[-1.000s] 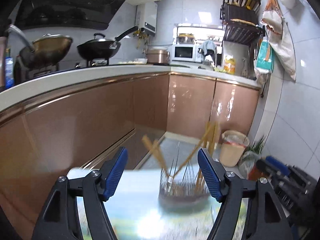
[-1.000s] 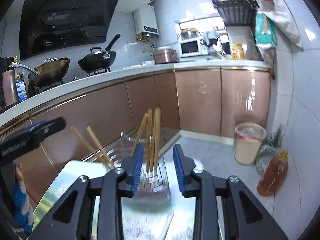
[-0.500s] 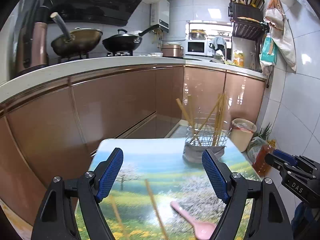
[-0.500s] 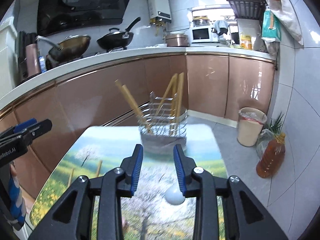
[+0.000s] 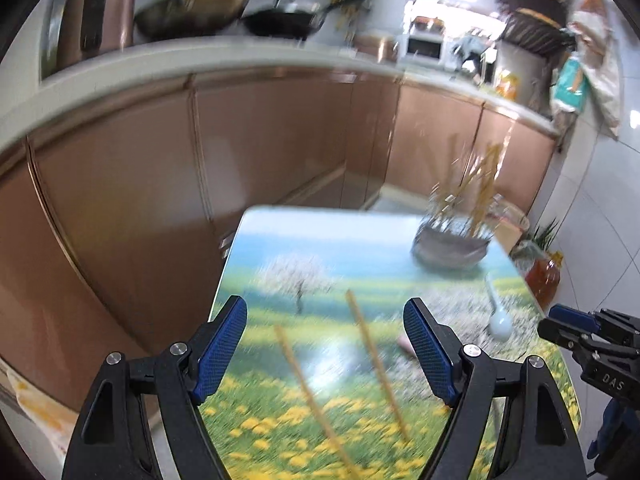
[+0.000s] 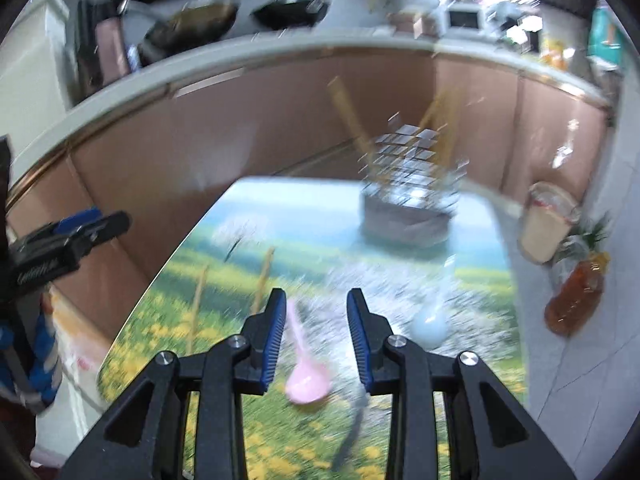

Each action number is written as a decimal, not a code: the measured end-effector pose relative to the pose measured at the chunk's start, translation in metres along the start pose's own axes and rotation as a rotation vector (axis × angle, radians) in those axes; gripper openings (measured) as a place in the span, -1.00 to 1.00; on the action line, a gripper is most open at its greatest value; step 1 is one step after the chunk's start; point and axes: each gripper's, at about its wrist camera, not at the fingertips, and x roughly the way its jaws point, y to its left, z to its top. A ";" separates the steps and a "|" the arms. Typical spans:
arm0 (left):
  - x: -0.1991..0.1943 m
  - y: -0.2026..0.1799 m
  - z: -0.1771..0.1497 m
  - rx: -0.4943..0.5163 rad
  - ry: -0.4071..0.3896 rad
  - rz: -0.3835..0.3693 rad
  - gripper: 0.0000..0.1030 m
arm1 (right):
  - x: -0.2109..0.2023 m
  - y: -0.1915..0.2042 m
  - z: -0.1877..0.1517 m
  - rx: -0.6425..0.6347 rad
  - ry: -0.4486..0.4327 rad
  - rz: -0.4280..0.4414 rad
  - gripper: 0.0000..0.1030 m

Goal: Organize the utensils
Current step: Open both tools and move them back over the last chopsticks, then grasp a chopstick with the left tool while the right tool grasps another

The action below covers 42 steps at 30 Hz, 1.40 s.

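I've pulled both tongs back from the holder [image 6: 408, 208]; it now sits upper right of frame. My left tongs [image 5: 325, 344] hover with jaws wide apart over two chopsticks [image 5: 376, 364] on the worktop [image 5: 280, 240]. My right tongs [image 6: 316, 332] are narrowly apart, empty, above one pink spoon [image 6: 306, 376] and beside one pale blue spoon [image 6: 430, 326].

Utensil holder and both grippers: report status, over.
Left gripper open, empty, over two loose chopsticks. Right gripper open, pink spoon between fingers, ungripped. Utensil holder at table's far end; path clear.
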 end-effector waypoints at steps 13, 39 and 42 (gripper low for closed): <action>0.125 0.060 -0.024 -0.146 0.445 0.003 0.12 | 0.137 0.052 0.044 -0.104 0.310 0.108 -0.43; 0.191 0.045 -0.036 -0.090 0.652 0.043 -0.76 | 0.265 0.064 0.044 -0.172 0.530 0.067 -0.87; 0.191 0.044 -0.036 -0.088 0.643 0.041 -0.78 | 0.263 0.063 0.042 -0.150 0.517 0.072 -0.87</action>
